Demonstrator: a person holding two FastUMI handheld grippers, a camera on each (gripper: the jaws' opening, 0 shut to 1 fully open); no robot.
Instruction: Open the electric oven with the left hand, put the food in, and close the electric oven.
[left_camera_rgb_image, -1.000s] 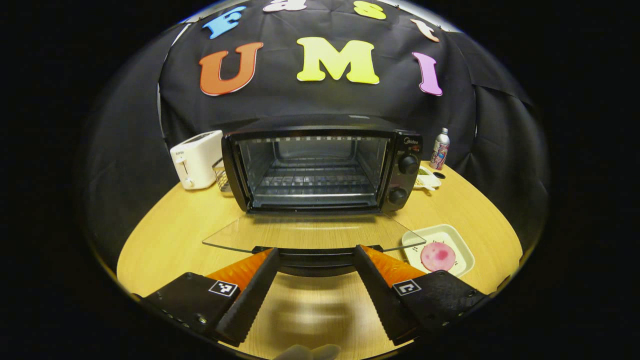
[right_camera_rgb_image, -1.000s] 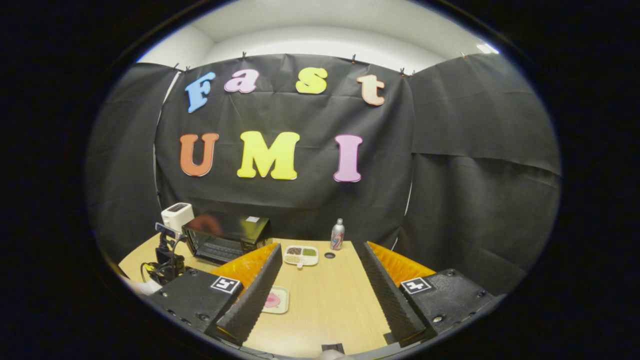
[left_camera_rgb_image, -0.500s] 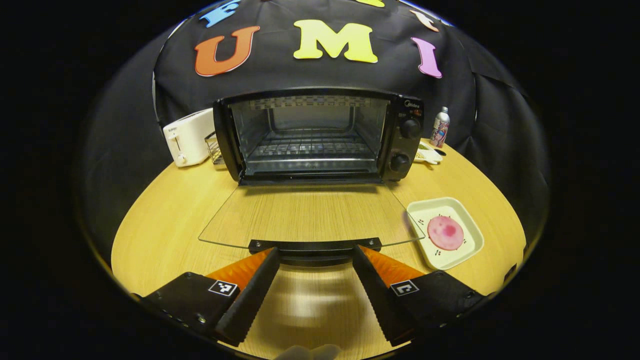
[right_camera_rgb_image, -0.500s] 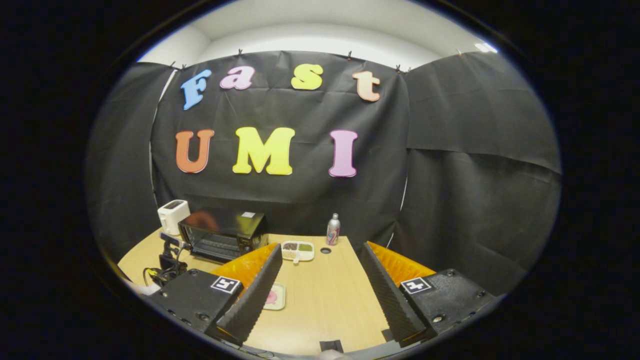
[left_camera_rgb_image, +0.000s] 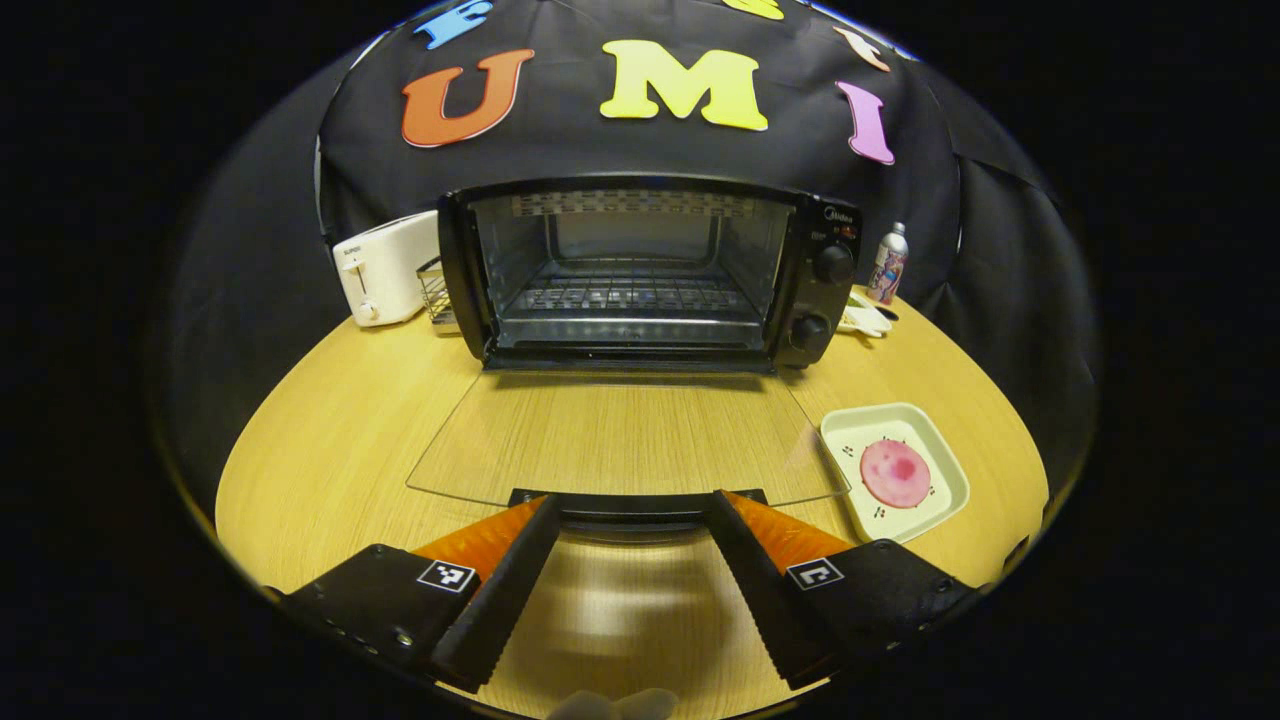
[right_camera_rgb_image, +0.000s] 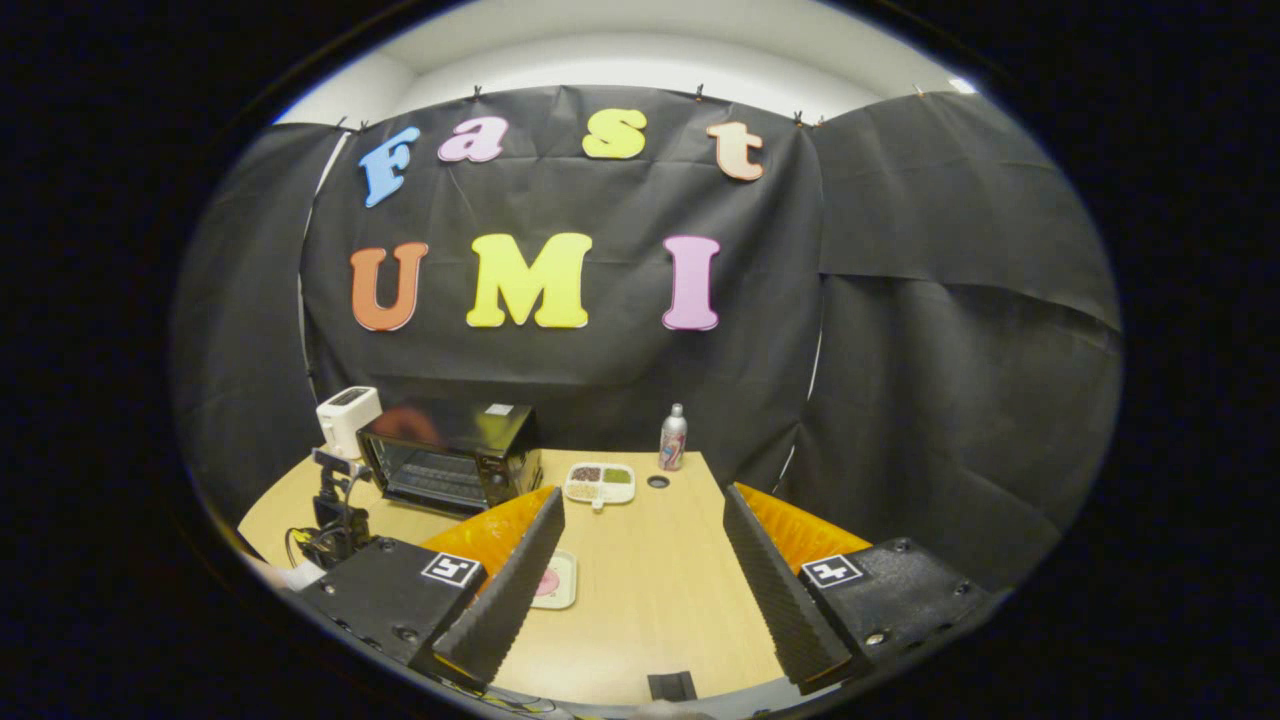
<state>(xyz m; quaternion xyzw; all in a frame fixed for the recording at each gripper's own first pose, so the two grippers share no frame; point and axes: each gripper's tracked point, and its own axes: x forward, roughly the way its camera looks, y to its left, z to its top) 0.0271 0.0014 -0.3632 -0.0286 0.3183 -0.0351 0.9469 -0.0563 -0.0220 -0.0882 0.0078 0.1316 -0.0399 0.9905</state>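
The black electric oven (left_camera_rgb_image: 640, 270) stands open at the table's middle, its wire rack bare. Its glass door (left_camera_rgb_image: 620, 430) lies flat toward me, and the door's dark handle (left_camera_rgb_image: 635, 508) sits right at the tips of my open left gripper (left_camera_rgb_image: 632, 503), with neither finger pressing on it. A pink round piece of food (left_camera_rgb_image: 893, 472) rests on a cream square plate (left_camera_rgb_image: 850, 425) right of the door. My right gripper (right_camera_rgb_image: 644, 495) hangs open over the table, farther back, holding nothing. There the oven (right_camera_rgb_image: 450, 455) is at far left and the plate (right_camera_rgb_image: 560, 598) peeks from behind one finger.
A white toaster (left_camera_rgb_image: 385, 265) and a small wire basket (left_camera_rgb_image: 438, 295) stand left of the oven. A bottle (left_camera_rgb_image: 888, 262) and a divided snack dish (right_camera_rgb_image: 598, 482) sit at the back right. The round wooden table (left_camera_rgb_image: 330, 420) drops off close on both sides.
The left gripper view went from level with the flat door to looking down on it, then eased back slightly. The door stays down. The right gripper drifted a little.
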